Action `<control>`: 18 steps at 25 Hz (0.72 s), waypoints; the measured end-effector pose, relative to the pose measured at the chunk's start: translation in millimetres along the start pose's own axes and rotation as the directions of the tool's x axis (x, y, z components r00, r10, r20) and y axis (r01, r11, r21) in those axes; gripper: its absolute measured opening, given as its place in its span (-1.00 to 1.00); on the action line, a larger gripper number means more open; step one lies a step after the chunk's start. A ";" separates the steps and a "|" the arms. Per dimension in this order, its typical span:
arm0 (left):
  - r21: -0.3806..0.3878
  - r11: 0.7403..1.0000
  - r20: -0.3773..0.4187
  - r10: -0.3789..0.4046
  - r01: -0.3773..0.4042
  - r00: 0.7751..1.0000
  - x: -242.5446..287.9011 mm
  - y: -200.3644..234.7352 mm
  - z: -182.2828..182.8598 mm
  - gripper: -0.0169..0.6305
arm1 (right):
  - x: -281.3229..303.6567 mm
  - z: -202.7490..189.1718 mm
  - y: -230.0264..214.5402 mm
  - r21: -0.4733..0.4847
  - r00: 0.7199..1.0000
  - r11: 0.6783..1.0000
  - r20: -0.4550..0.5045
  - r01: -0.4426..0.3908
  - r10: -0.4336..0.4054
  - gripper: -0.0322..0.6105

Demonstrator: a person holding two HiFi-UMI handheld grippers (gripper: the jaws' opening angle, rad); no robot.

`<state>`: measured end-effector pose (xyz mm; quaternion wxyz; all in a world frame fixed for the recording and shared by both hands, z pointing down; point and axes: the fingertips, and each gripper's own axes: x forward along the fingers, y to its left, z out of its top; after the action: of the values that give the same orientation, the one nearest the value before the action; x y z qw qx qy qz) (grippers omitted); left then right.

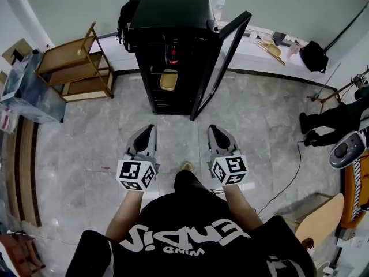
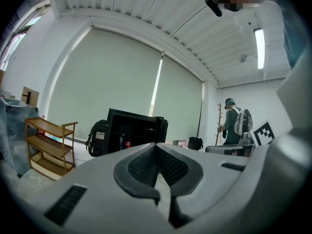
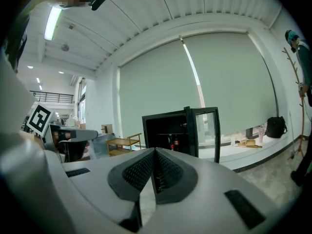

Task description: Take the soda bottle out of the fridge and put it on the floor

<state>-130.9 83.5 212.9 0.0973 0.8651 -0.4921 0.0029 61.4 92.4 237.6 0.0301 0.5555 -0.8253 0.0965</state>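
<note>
Deep on the fridge's [image 1: 167, 10] upper shelf, the soda bottle [image 1: 172, 55] stands behind the open door [image 1: 222, 62]. Your left gripper [image 1: 148, 130] and right gripper [image 1: 213, 129] hover well back, jaws closed and empty. Only the left gripper view shows a bystander [image 2: 233, 122].

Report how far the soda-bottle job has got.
Done: the fridge door stands open. In hand: nothing; the left gripper and right gripper are both shut and empty, short of the fridge. Left: the soda bottle sits inside; it must be grasped, taken out and set on the floor.
</note>
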 end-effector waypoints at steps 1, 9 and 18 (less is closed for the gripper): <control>0.002 1.000 0.002 0.004 -0.004 1.000 14.4 1.8 3.2 -0.93 | 11.9 4.5 -9.8 -0.002 1.000 1.000 0.000 -0.004 0.004 -0.83; 0.014 0.999 -0.004 0.051 -0.051 0.999 106.3 26.8 19.2 -0.93 | 93.3 26.9 -62.7 -0.003 0.999 0.999 -0.007 -0.046 0.046 -0.83; 0.011 0.998 -0.026 0.064 -0.063 0.998 165.0 49.2 24.6 -0.93 | 152.0 34.8 -86.1 0.008 0.997 0.997 -0.022 -0.077 0.077 -0.83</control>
<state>-89.9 -85.5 213.5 0.0992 0.8494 -0.5180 0.0201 85.0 -84.2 238.2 0.0335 0.5224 -0.8453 0.1068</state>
